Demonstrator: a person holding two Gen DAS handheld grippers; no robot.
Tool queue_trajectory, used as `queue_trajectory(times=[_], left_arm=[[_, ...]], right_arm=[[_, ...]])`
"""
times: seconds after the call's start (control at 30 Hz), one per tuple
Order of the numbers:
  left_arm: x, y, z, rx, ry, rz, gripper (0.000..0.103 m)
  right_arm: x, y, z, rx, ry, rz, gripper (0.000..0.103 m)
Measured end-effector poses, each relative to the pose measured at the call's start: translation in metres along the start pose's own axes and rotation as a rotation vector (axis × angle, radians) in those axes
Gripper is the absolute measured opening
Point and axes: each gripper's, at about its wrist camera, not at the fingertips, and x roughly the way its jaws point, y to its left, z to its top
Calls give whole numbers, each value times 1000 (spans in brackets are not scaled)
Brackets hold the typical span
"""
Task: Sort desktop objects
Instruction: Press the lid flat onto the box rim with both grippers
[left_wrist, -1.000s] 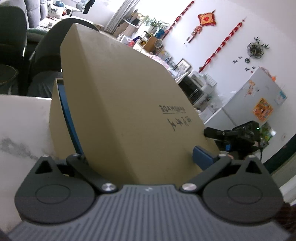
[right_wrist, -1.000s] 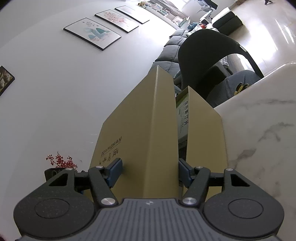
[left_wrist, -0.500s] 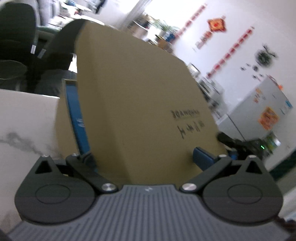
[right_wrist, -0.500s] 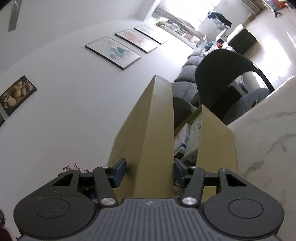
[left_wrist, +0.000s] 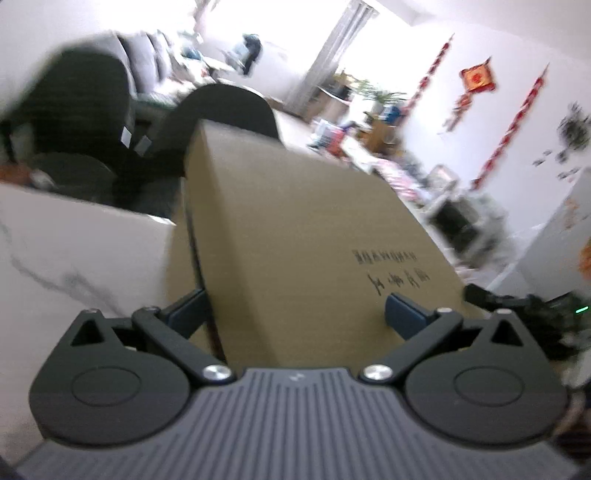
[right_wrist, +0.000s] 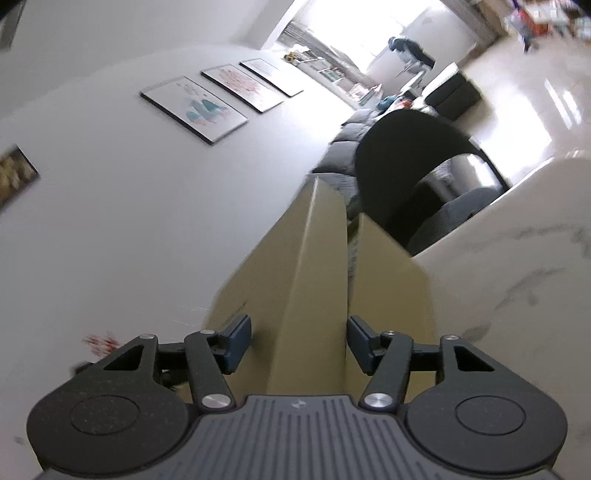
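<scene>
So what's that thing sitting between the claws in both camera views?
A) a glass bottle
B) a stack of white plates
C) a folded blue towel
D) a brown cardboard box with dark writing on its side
D: a tan cardboard box with dark printed and handwritten lettering on its side sits between the fingers of the left gripper.

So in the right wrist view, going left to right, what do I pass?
Framed pictures → cardboard box → black chair → marble tabletop.
</scene>
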Motion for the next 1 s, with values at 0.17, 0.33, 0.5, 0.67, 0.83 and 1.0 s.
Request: queue_trajectory(times=[0.17,0.33,0.5,0.67,0.83,1.0], left_arm=[[-6,3,-1,3,6,14,103],[-7,18,-7,-90,48,-34,103],[0,24,-8,-150,65,-85,103],[6,23,-12,-165,71,-109,102],[6,30,-13,-189,69,-137,102],[7,34,-13,-221,52,-159,102]], right_arm=[[7,10,-4,-50,12,-42,63],[7,4,-9,-19,8,-48,63],[16,-6,-6,19,31,-58,63],[30,-18,-3,69,65,-48,64],[28,-22,-2,101,61,-16,63],[16,-9,0,76,20,6,63]])
